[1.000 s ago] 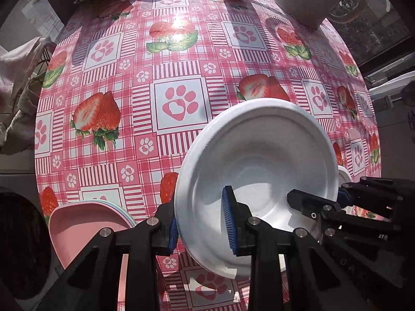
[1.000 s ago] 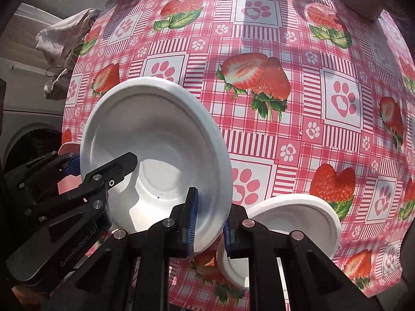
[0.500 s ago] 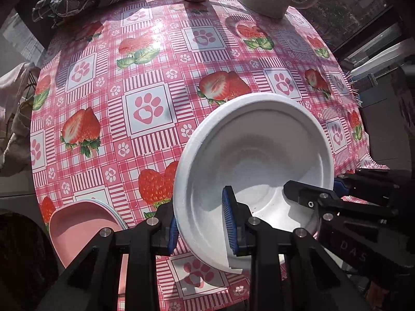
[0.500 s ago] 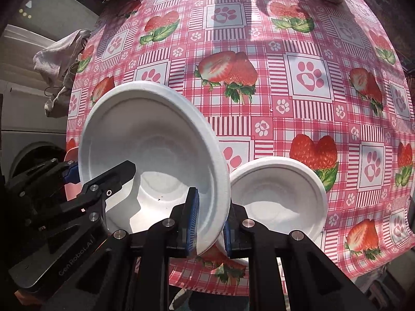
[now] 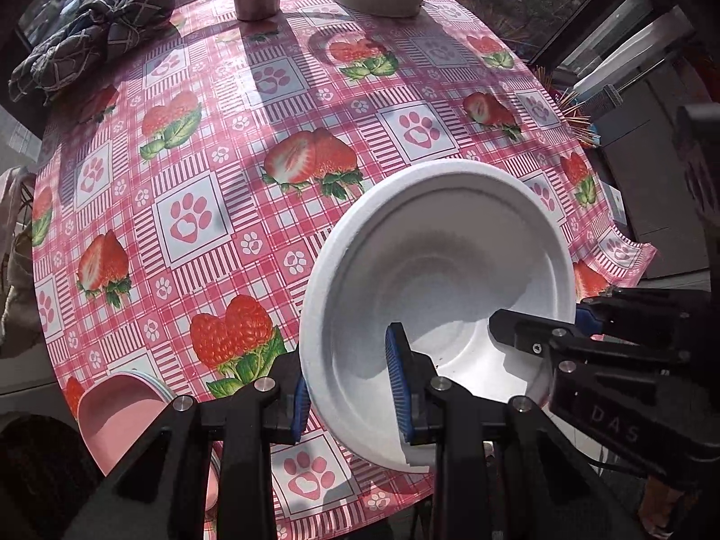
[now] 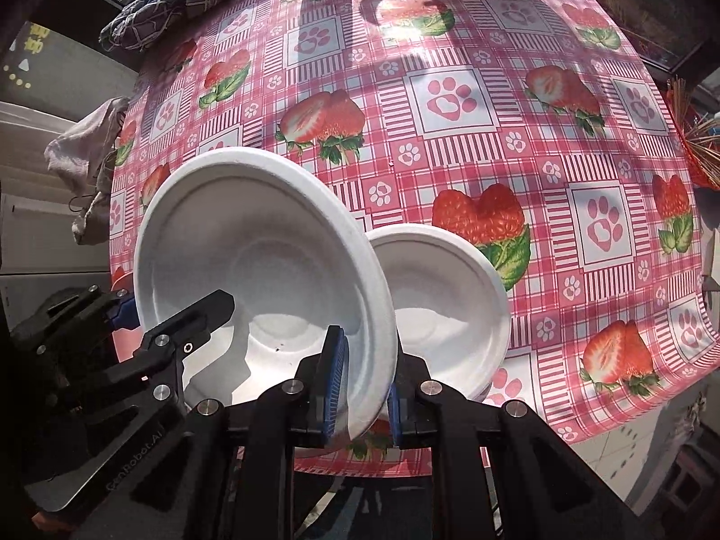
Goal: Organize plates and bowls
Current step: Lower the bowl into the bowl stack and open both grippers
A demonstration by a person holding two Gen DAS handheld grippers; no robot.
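The rim of a large white bowl (image 5: 450,288) is clamped by the left gripper (image 5: 351,400) on one side and by the right gripper (image 6: 362,382) on the opposite side, blue pads pressed against its wall. The bowl is held tilted above the near edge of the strawberry tablecloth (image 5: 252,171). A smaller white bowl (image 6: 445,297) is seen just beside it, lower down, and a pink bowl (image 5: 121,418) rests at the cloth's near left.
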